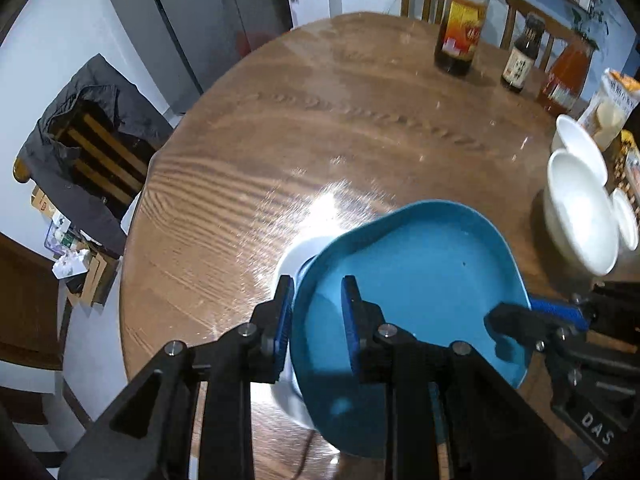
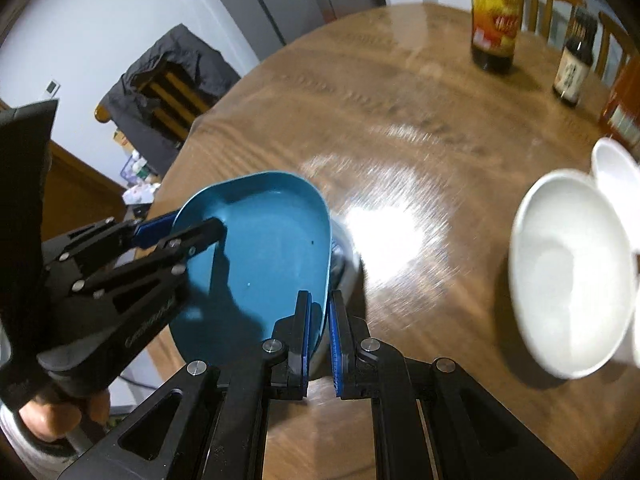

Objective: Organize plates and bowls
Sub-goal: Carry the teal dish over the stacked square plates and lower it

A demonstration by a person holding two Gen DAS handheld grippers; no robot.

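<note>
A blue oval plate [image 1: 420,280] is held between both grippers over the round wooden table [image 1: 320,120]. My left gripper [image 1: 316,296] is shut on its left rim, one finger inside the plate and one outside. A white dish [image 1: 294,258] lies directly under the plate, and its edge also shows between those fingers. My right gripper [image 2: 320,312] is shut on the plate's [image 2: 264,248] right rim, with the white dish [image 2: 345,252] just past it. Each gripper shows in the other's view: the right gripper [image 1: 532,314] and the left gripper [image 2: 180,232].
A large white bowl [image 2: 572,272] and a smaller one [image 2: 616,164] stand at the table's right. Dark sauce bottles [image 1: 460,20] [image 1: 520,56], an orange bottle [image 1: 564,76] and a snack bag [image 1: 612,108] stand at the back right. A chair with a dark jacket [image 1: 88,140] is on the left.
</note>
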